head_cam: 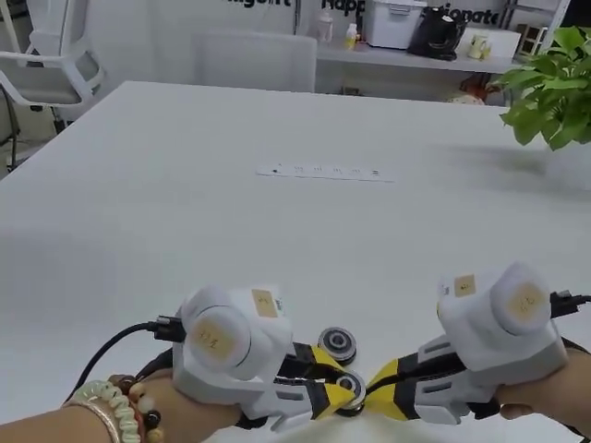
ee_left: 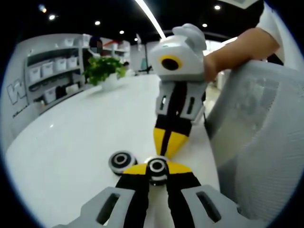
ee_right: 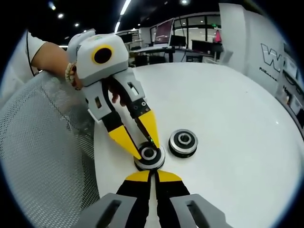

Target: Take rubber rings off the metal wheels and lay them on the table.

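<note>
Clamps a stiff, probably weighty metal wheel (ee_right: 149,156) between the half-closed jaws of the left gripper (ee_left: 157,167), sets the closed-up tips of the right gripper (ee_right: 152,176) against its likely soft, stretchy rubber ring (ee_right: 140,163), best nipped at the outer edge, with a second wheel (ee_right: 183,141) just beside the left jaws.

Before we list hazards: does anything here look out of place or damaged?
Nothing stands out. One wheel lies flat on the table in the left gripper; the other wheel lies flat beside it.
</note>
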